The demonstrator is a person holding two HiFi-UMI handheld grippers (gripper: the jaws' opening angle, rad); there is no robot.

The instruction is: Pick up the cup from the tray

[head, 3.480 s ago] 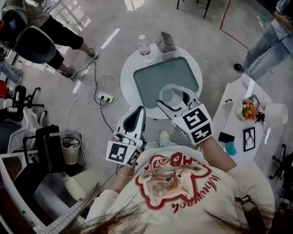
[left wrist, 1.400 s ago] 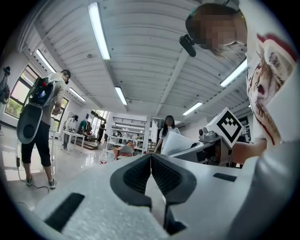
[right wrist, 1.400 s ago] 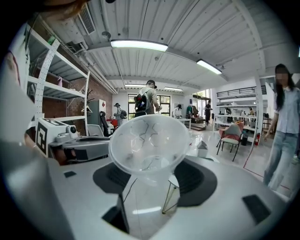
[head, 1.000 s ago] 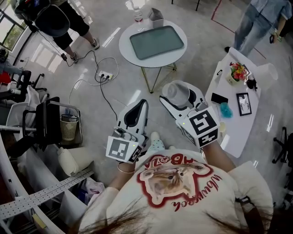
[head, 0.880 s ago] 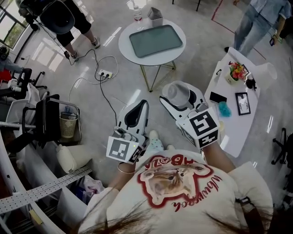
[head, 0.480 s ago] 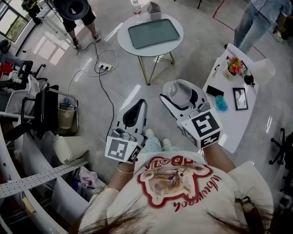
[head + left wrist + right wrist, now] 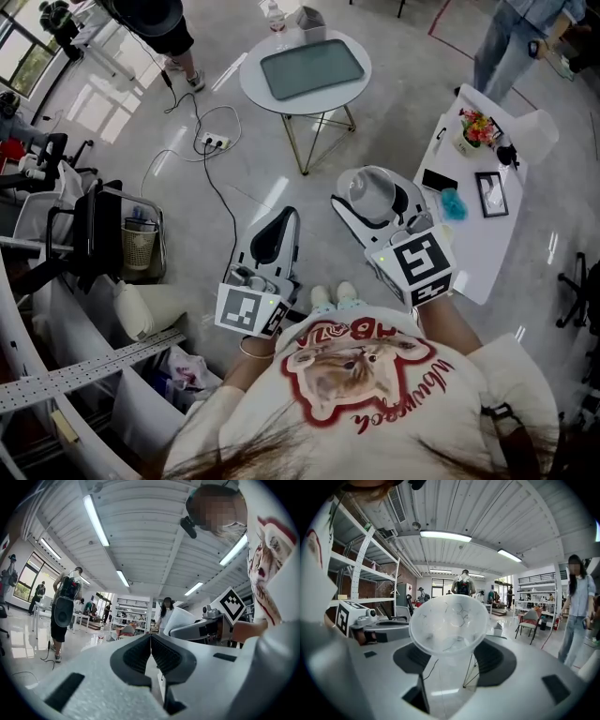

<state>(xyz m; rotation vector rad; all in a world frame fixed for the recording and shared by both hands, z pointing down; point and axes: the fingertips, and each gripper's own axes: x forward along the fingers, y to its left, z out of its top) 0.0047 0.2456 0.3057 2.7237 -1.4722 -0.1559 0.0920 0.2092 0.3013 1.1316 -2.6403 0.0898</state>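
Clear cup (image 7: 449, 623), faint dark crackle lines. Grey-green tray (image 7: 311, 67), white table (image 7: 291, 101), gold legs (image 7: 302, 150). Black pads (image 7: 501, 660), black-and-white square markers (image 7: 419, 262). White shirt (image 7: 356, 403), red-and-tan animal print. Pale grey floor (image 7: 394, 122).

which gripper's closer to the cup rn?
Right. The right gripper is shut on the cup, with a jaw pressed to each side. The left gripper is shut with nothing in it, off to the cup's left and apart from it.
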